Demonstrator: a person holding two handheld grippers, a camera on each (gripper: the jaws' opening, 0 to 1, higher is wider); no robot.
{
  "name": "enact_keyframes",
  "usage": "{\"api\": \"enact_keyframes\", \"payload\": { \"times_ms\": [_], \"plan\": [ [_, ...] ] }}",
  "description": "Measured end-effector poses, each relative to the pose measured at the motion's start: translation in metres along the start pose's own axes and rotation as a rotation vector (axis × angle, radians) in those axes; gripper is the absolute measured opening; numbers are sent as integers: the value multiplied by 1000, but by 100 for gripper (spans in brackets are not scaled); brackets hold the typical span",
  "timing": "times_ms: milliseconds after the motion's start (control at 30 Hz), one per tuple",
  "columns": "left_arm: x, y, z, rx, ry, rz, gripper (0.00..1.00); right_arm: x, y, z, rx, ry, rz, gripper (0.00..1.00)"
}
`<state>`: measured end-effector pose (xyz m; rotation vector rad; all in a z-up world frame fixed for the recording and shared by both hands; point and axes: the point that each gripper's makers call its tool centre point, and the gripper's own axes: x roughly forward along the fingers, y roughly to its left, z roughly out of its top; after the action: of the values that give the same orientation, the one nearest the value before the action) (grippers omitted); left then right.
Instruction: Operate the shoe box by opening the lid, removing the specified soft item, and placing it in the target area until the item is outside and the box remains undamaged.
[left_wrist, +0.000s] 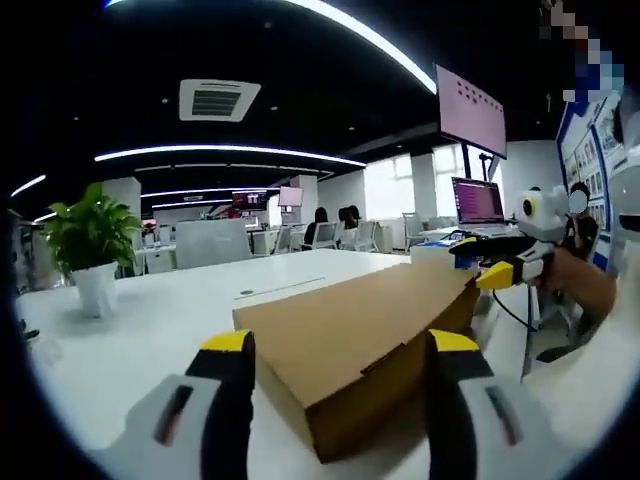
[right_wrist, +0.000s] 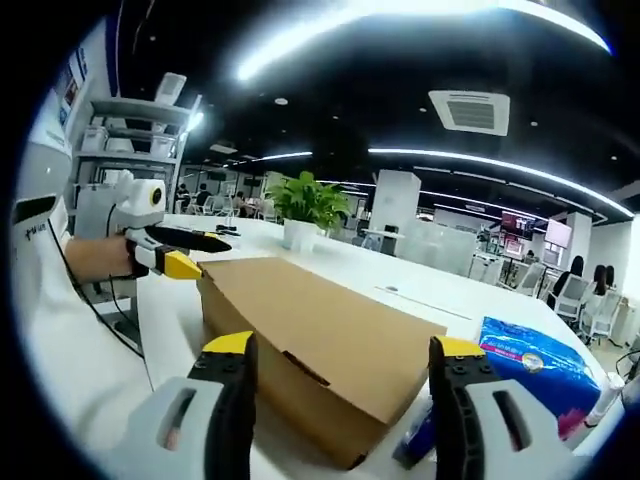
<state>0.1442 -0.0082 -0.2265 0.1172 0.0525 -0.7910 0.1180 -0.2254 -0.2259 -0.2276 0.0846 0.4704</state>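
Looking at a closed cardboard shoe box (left_wrist: 365, 335) sitting flat on the white table (left_wrist: 150, 320), lid down, nothing taken out yet. Approaching from opposite ends: left gripper (left_wrist: 345, 345) hovering wide open just short of one corner, right gripper (right_wrist: 345, 350) hovering just as wide at the other end, neither one touching cardboard. Seeing the far gripper in each view too, jaws there looking close together, near the box's far edge.

Guessing light and fairly stiff, but thin board, so creasing easily if pinched hard on a flat face. Probably sliding around on that smooth table when pushed. Taking hold at the lid's front lip near the small tab (right_wrist: 305, 368) looks safest, lifting up while pinning the base with the other tongs. Spotting a blue packet (right_wrist: 535, 365) lying just beside the box, and a potted plant (left_wrist: 90, 245) well apart.
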Motion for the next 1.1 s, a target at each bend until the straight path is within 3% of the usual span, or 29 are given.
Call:
{"api": "enact_keyframes", "payload": {
  "times_ms": [133, 400, 567, 667, 800, 1100],
  "plan": [
    [-3, 2, 13, 14, -25, 3, 70, 1, -3, 6, 0, -24, 6, 68],
    [-4, 8, 19, -30, -48, -11, 74, -1, -5, 26, -3, -101, 10, 68],
    [-9, 25, 22, -13, -37, 16, 73, 0, -12, 33, 10, -126, -2, 68],
    [-15, 41, 27, -32, -62, 54, 73, 1, -19, 35, 23, -135, -11, 67],
    [-22, 64, 29, -64, -83, 97, 73, 3, -30, 33, 5, -133, -36, 60],
    [-25, 93, 12, -78, -54, 162, 72, 6, -33, 35, 23, -145, -33, 59]
  ]
}}
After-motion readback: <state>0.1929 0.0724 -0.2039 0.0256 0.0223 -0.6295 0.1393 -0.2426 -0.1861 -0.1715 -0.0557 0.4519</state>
